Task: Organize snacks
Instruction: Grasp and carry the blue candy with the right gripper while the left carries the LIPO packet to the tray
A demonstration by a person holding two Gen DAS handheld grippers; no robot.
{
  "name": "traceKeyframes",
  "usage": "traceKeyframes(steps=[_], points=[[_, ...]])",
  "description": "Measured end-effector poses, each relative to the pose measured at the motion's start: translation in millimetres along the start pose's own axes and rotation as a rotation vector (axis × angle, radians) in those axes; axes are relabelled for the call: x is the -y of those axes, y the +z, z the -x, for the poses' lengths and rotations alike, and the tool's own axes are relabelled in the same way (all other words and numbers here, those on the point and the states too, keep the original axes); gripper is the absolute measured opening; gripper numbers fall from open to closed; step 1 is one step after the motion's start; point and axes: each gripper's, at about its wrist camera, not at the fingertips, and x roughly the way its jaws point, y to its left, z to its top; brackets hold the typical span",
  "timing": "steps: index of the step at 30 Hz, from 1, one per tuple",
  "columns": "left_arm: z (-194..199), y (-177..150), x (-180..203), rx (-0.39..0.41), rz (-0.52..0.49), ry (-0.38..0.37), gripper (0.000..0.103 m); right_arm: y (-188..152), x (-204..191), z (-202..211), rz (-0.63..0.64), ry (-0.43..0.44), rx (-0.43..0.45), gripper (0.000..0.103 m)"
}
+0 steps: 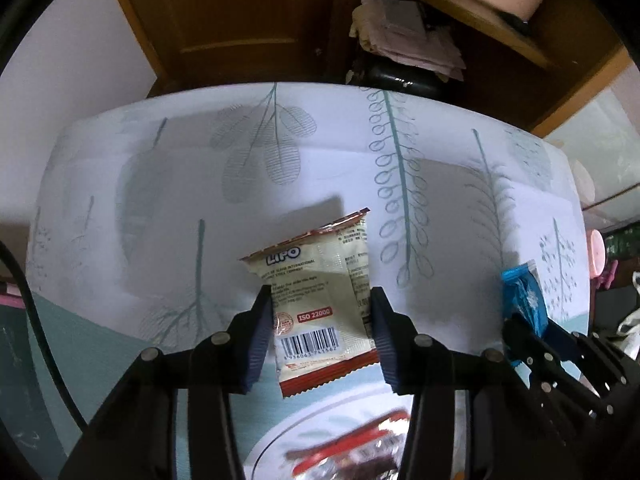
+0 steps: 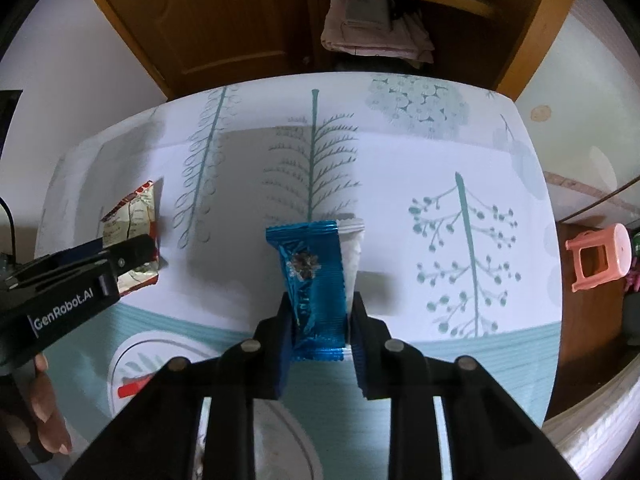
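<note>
Both snacks lifted above the round white plate (image 1: 272, 440).
Left claw (image 1: 320, 336) grips cream foil packet (image 1: 316, 304); right claw (image 2: 320, 336) grips blue foil bar (image 2: 316, 280); next, likely release onto plate.

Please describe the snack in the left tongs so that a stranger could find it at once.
Over the leaf-print tablecloth, the left tongs grip a cream packet. It has red crimped ends, a "LIPO" logo and a barcode; the other held snack is shiny blue.
</note>
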Motion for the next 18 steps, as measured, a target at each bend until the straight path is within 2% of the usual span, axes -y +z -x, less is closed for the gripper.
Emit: traceKeyframes(steps=[10,18], points=[[109.4,-49.6,2.6,0.155,-0.118,-0.080,0.045,-39.2,-16.8,64.5,-0.012,0.107,0.066,0.025],[195.3,-117.8,-13.9,0.232,-0.160,-0.134,0.045,-84.3,-35.2,137.6,0.032,0.182,0.168,0.025]])
